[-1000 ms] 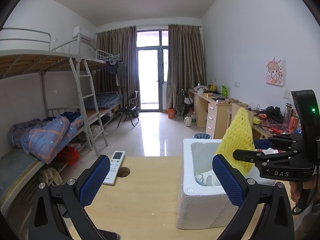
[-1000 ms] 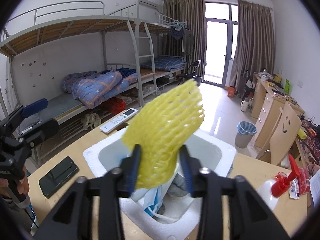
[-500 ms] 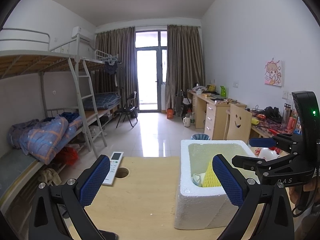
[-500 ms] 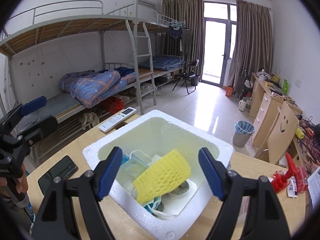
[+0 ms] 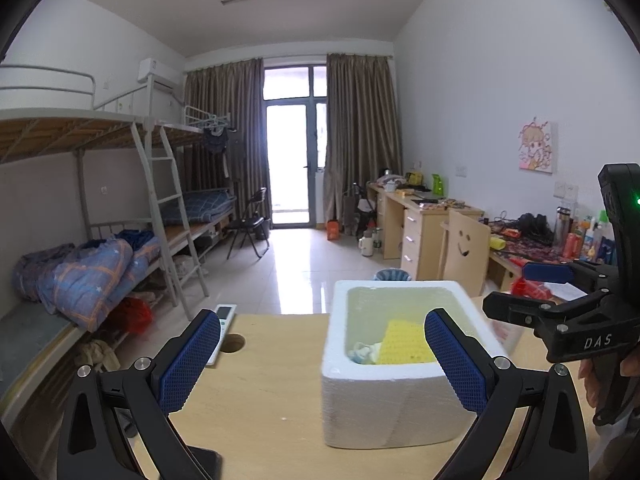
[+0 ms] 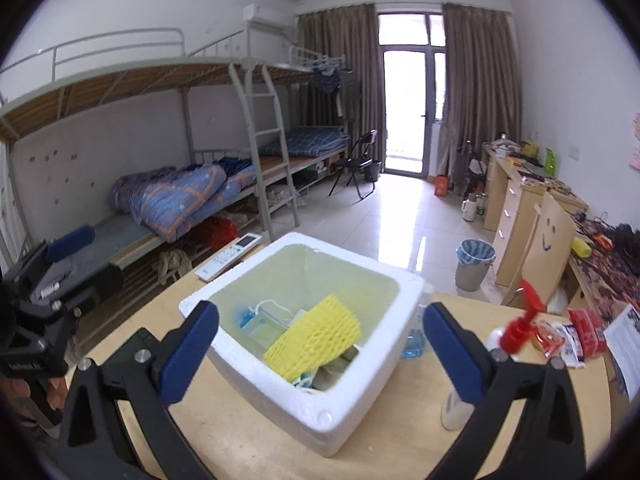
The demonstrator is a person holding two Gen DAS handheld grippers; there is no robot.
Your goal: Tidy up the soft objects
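Right wrist: foam net (image 6: 316, 338) below opening tool (image 6: 320, 344)

The white foam box (image 5: 384, 396) hides most of its contents in the left wrist view: only the top of the yellow foam net (image 5: 404, 346) shows. A dark phone (image 5: 204, 462) is cut off at the near edge. Desk clutter (image 6: 600, 240) far right is too small to tell.

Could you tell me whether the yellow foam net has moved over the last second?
Yes: the yellow foam net dropped from above the white foam box to lie inside it.
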